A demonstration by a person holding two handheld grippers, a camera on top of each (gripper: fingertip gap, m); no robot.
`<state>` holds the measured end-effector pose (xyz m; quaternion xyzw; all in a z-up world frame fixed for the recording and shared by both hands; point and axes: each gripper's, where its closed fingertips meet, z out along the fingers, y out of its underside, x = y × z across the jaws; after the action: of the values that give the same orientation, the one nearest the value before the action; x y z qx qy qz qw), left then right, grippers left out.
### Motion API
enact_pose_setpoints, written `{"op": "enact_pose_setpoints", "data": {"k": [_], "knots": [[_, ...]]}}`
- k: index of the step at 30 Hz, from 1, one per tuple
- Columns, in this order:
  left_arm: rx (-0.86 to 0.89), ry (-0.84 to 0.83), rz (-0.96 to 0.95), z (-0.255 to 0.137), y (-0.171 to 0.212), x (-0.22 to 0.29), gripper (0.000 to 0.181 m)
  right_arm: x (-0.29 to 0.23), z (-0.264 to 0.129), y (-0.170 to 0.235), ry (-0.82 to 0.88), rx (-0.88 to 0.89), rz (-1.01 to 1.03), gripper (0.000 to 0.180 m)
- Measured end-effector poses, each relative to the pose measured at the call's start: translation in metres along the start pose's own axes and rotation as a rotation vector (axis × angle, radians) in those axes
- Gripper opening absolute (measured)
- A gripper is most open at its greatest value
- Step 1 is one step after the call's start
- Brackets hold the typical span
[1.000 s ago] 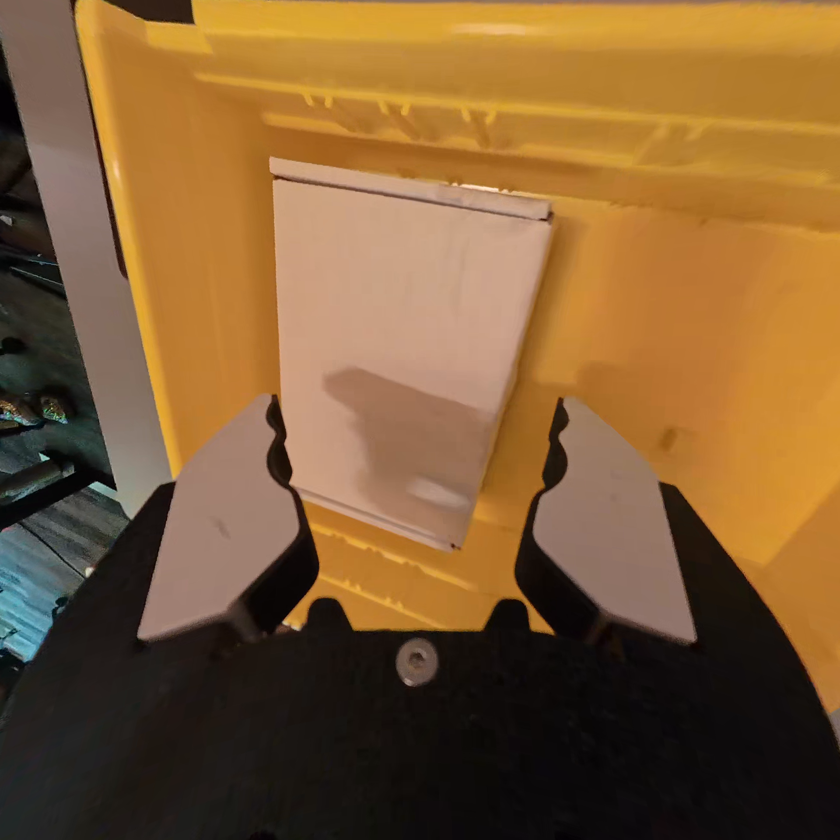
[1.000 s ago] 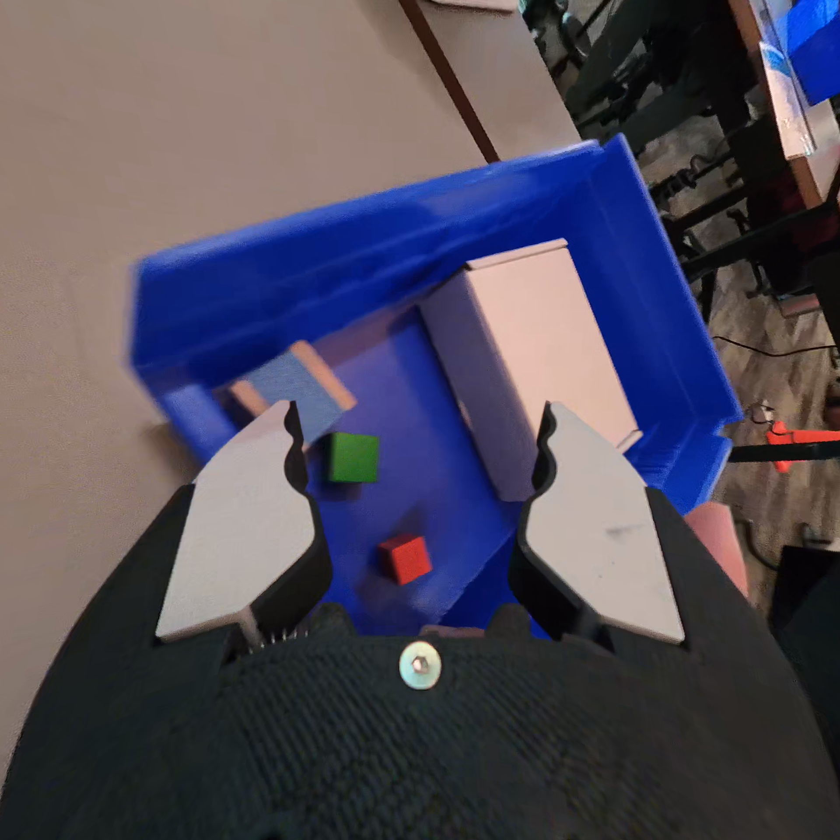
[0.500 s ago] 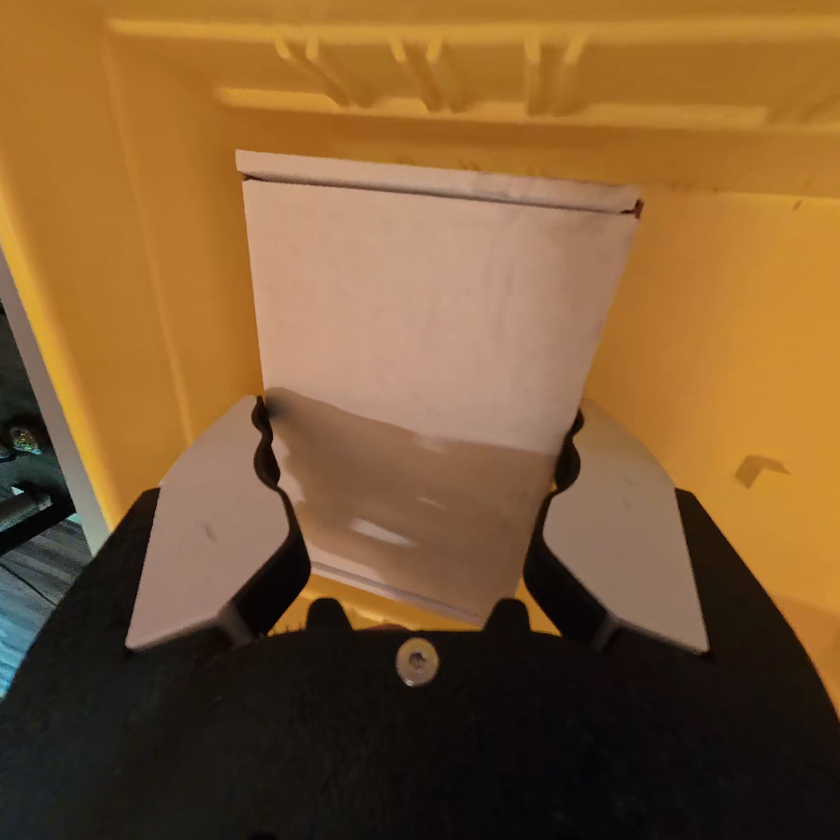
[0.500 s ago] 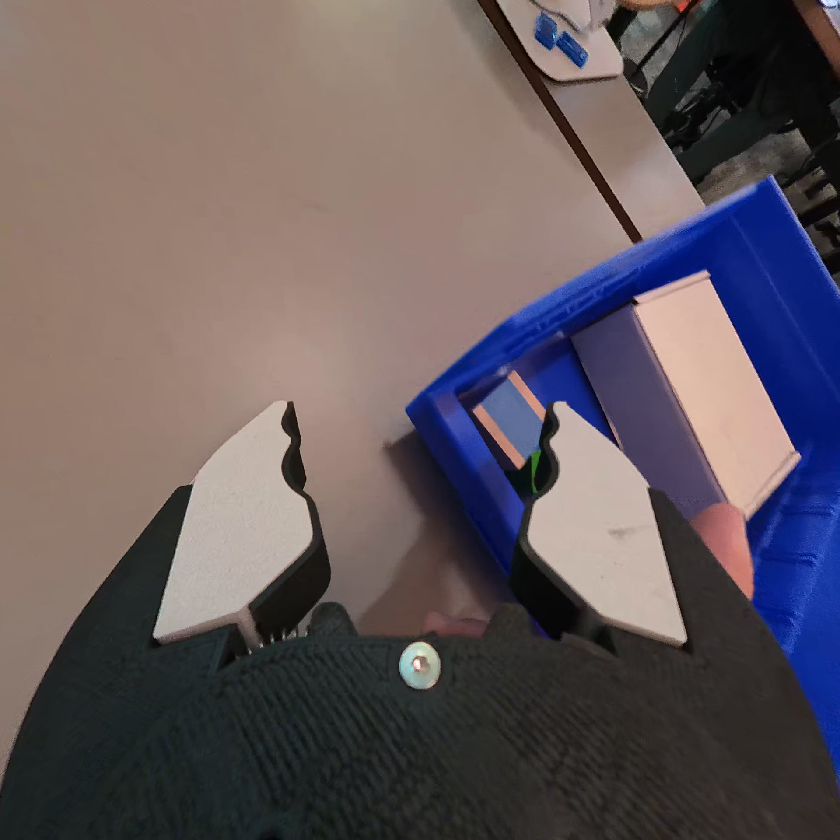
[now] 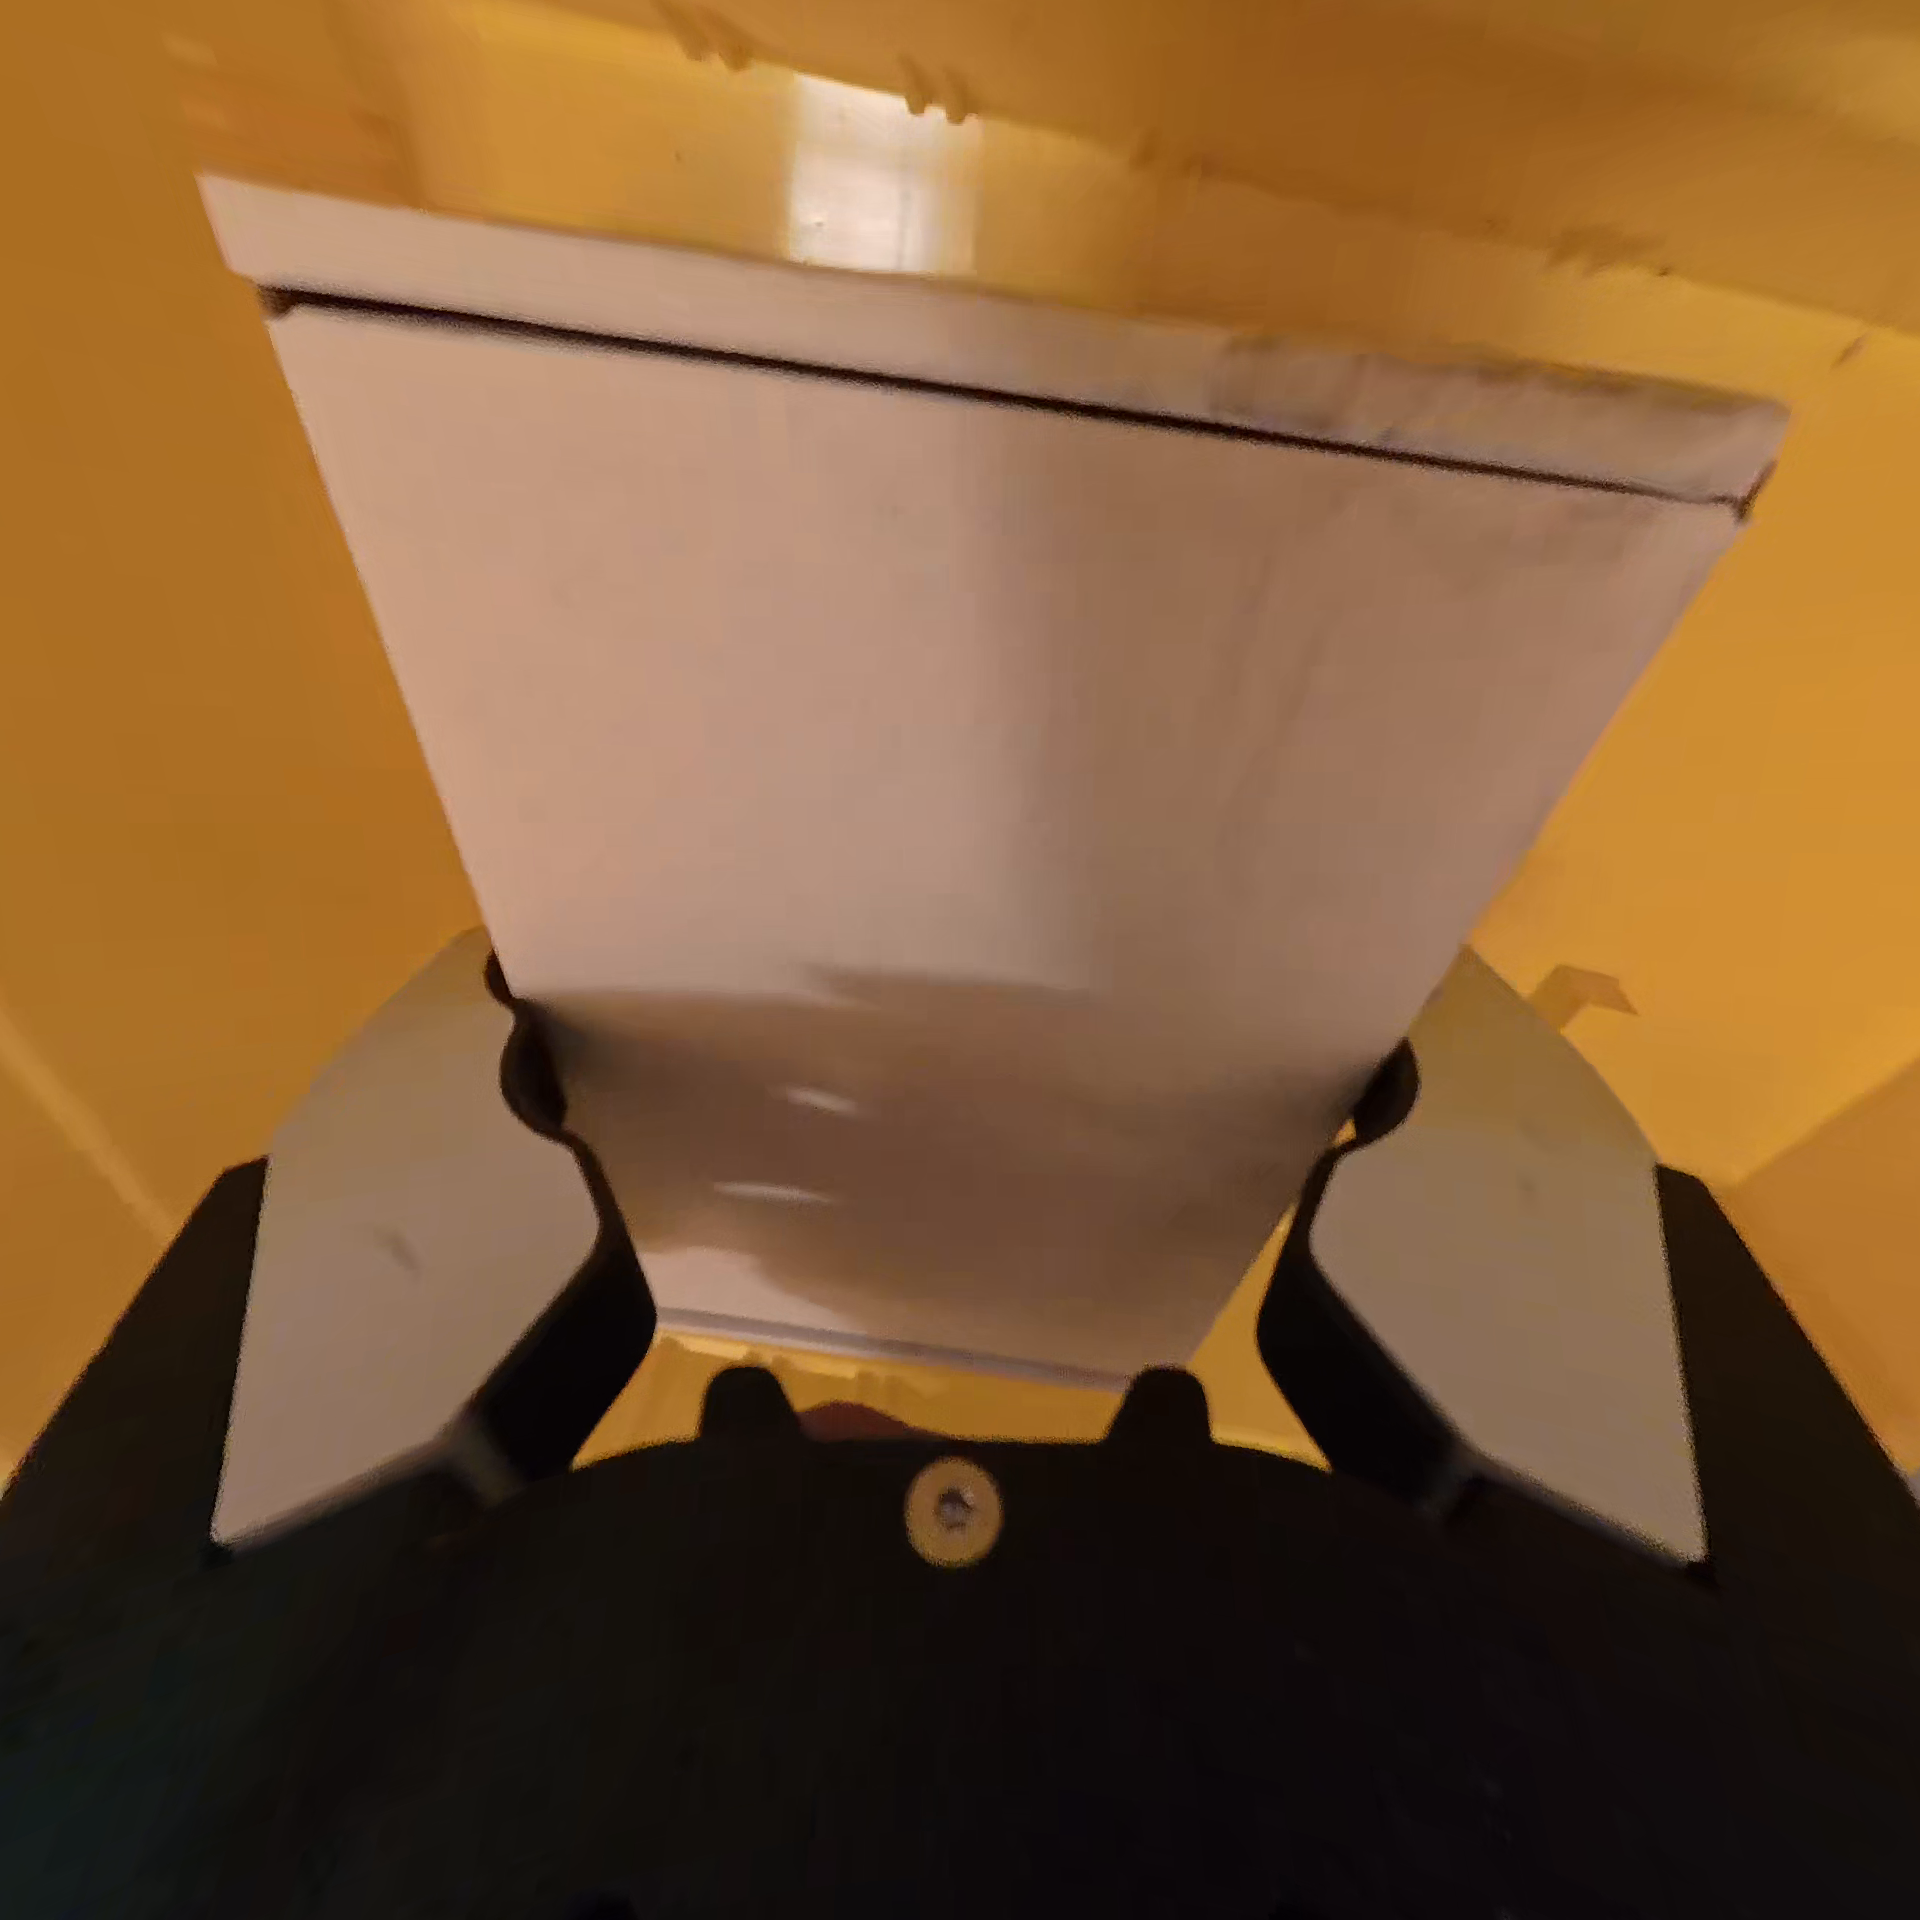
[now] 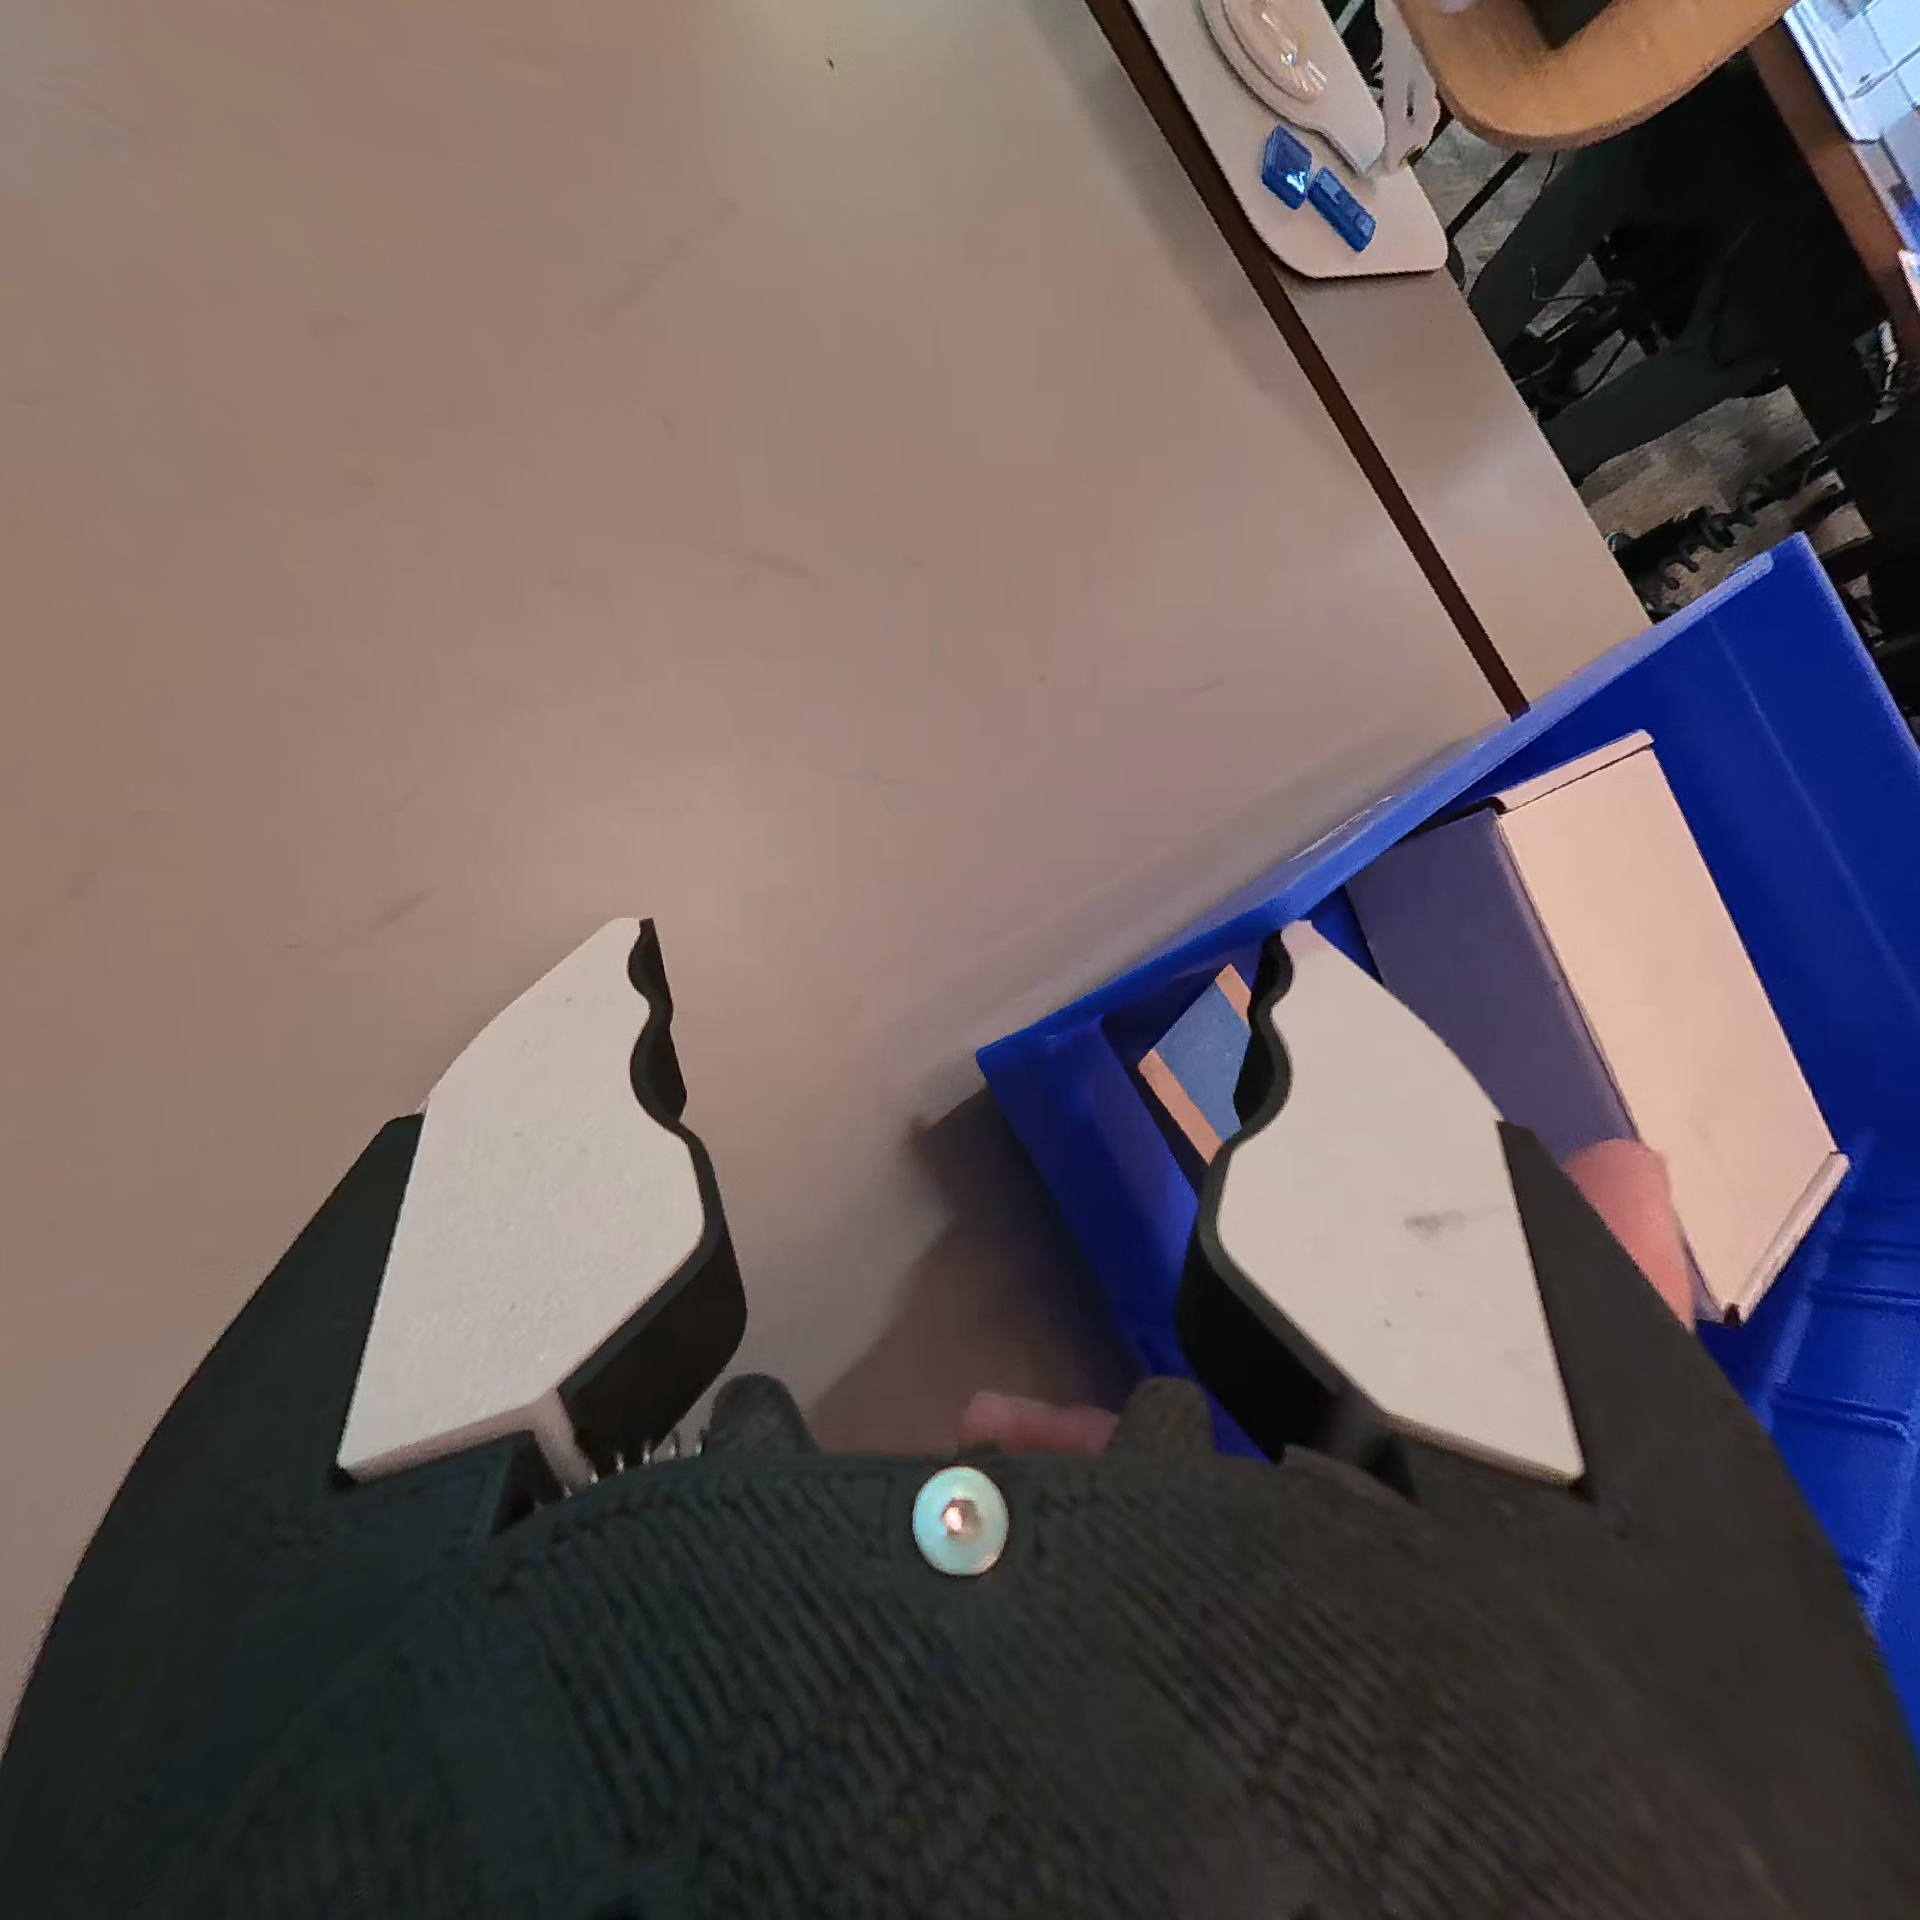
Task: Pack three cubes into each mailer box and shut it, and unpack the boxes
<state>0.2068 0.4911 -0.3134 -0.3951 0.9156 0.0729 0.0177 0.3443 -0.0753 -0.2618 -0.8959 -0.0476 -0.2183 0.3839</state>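
Observation:
In the left wrist view a shut white mailer box [image 5: 935, 675] lies flat in a yellow bin [image 5: 208, 623]. My left gripper [image 5: 945, 1039] is open, with its near end between the fingers, one against each long side. In the right wrist view my right gripper [image 6: 956, 935] is open and empty above the tan table [image 6: 520, 520]. Its right finger overlaps the corner of a blue bin [image 6: 1049, 1101]. That bin holds a second white mailer box [image 6: 1662, 1039] and a blue-topped block with tan edges [image 6: 1205, 1049]. No cubes show now.
The yellow bin's walls close in on both sides of the left gripper. The table's dark edge [image 6: 1351, 416] runs diagonally at upper right, with another surface beyond carrying a white item with blue pieces [image 6: 1320, 197]. A person's fingertip [image 6: 1631, 1205] shows beside the right finger. Spacing between my two grippers at the tips: around 60 cm.
My left gripper has moved down into the yellow bin until its fingers straddle the box. My right gripper has swung left off the blue bin, so the green and red cubes have left view.

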Motion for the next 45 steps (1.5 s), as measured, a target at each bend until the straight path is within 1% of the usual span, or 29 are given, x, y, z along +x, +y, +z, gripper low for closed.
{"op": "enact_pose_setpoints", "data": {"k": [2, 7, 10, 12, 14, 19, 23, 26, 28, 29, 31, 33, 34, 37, 40, 41, 43, 45], "knots": [[-0.011, -0.004, 0.004, 0.0, 0.0, -0.001, 0.146, 0.0, -0.007, -0.004, 0.011, 0.02, -0.005, 0.103], [0.003, -0.031, -0.009, -0.002, 0.0, -0.002, 0.142, 0.008, -0.024, -0.025, 0.082, 0.138, 0.039, 0.098], [0.013, -0.054, -0.016, -0.009, -0.001, -0.001, 0.142, 0.011, -0.028, -0.029, 0.134, 0.136, 0.011, 0.096], [0.044, -0.065, -0.043, -0.019, -0.006, 0.001, 0.141, 0.008, -0.03, -0.029, 0.144, 0.118, -0.012, 0.096], [0.039, -0.072, -0.051, -0.032, -0.004, 0.004, 0.141, 0.005, -0.033, -0.033, 0.158, 0.129, -0.029, 0.096], [0.021, -0.099, -0.06, -0.078, 0.001, 0.02, 0.141, 0.004, -0.049, -0.051, 0.2, 0.222, -0.008, 0.093], [0.008, -0.18, -0.014, -0.139, -0.005, 0.044, 0.141, 0.002, -0.051, -0.057, 0.234, 0.238, 0.001, 0.089], [0.063, -0.198, -0.008, -0.185, -0.029, 0.078, 0.141, -0.001, -0.052, -0.069, 0.244, 0.25, -0.013, 0.088], [0.089, -0.17, 0.012, -0.202, -0.053, 0.114, 0.141, -0.001, -0.054, -0.083, 0.256, 0.277, 0.043, 0.085], [0.095, -0.162, 0.034, -0.205, -0.067, 0.133, 0.141, -0.005, -0.054, -0.091, 0.228, 0.297, 0.069, 0.081], [0.093, -0.153, 0.064, -0.2, -0.096, 0.174, 0.141, -0.016, -0.053, -0.106, 0.174, 0.349, 0.107, 0.073], [0.111, -0.131, 0.098, -0.184, -0.13, 0.218, 0.141, -0.027, -0.05, -0.116, 0.132, 0.364, 0.137, 0.066], [0.127, -0.116, 0.111, -0.174, -0.147, 0.239, 0.141, -0.031, -0.048, -0.118, 0.118, 0.347, 0.138, 0.066], [0.156, -0.099, 0.152, -0.139, -0.19, 0.292, 0.14, -0.037, -0.046, -0.119, 0.148, 0.285, 0.1, 0.066], [0.196, -0.074, 0.145, -0.112, -0.223, 0.33, 0.138, -0.043, -0.049, -0.115, 0.125, 0.257, 0.152, 0.063], [0.261, -0.067, 0.129, -0.112, -0.238, 0.338, 0.137, -0.045, -0.05, -0.113, 0.11, 0.257, 0.197, 0.062], [0.274, -0.053, 0.133, -0.11, -0.248, 0.353, 0.137, -0.054, -0.051, -0.109, 0.065, 0.255, 0.267, 0.062], [0.297, -0.082, 0.171, -0.108, -0.259, 0.36, 0.137, -0.063, -0.05, -0.101, 0.05, 0.237, 0.28, 0.063]]}}
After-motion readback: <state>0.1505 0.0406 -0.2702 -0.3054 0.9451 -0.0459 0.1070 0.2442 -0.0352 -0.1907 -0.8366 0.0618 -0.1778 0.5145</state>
